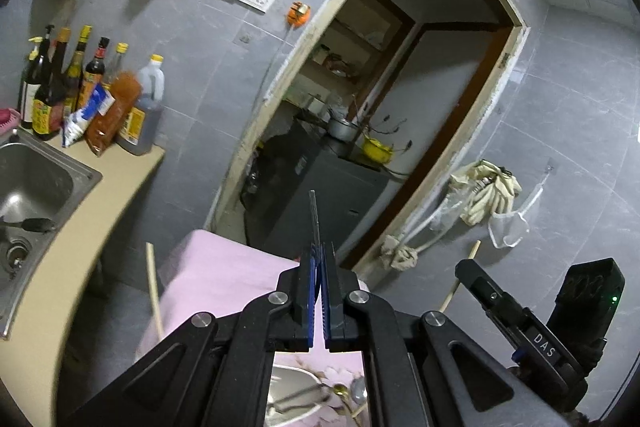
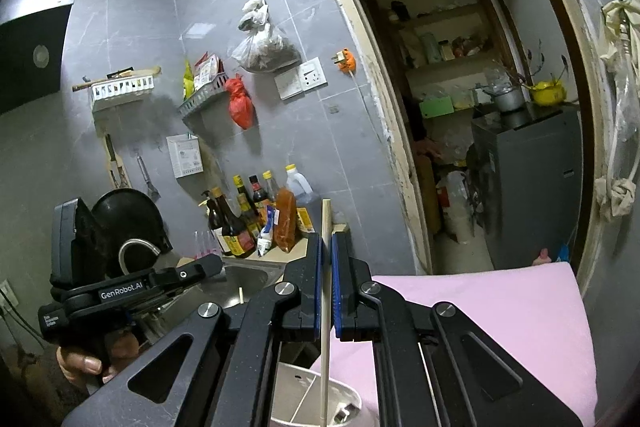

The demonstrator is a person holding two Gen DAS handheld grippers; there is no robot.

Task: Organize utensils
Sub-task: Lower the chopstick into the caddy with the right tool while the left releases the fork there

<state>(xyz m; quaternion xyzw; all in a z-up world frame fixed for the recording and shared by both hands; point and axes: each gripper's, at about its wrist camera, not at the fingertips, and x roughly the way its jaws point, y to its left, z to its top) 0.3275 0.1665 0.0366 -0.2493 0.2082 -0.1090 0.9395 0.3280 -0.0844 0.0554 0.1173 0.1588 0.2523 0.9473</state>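
**Both grippers raised, each clamped on one utensil**

While both grippers point slightly below level toward the tiled wall and doorway, each carries a thin utensil upright between its pads.

Left gripper [image 1: 321,269]: jaws clenched on a dark, flat metal utensil [image 1: 315,217]. Only the narrow strip above the blue pads shows, seen edge-on, tilted a little left — what kind of utensil it is cannot be told. In the right wrist view this gripper's body appears at lower left, gripped by a hand [image 2: 86,361], fingers wrapped round the handle.

Right gripper [image 2: 327,261]: jaws pinched on a pale wooden chopstick [image 2: 326,307]. The stick stands near vertical, its square tip above the pads, its length running down between the fingers to the white container [image 2: 344,393] below. In the left wrist view the right gripper sits at lower right with the stick slanting past it.

Below, pink cloth [image 2: 500,311] covers the work surface. The white container rests on it, under both grippers; more utensils — a gold spoon [image 1: 340,391] among them — lie in it. A second chopstick [image 1: 154,297] shows at left of the cloth in the left view, slanted; what supports it cannot be told.

Sink [image 1: 36,183] and sauce bottles [image 1: 80,91] sit on the counter to the left.
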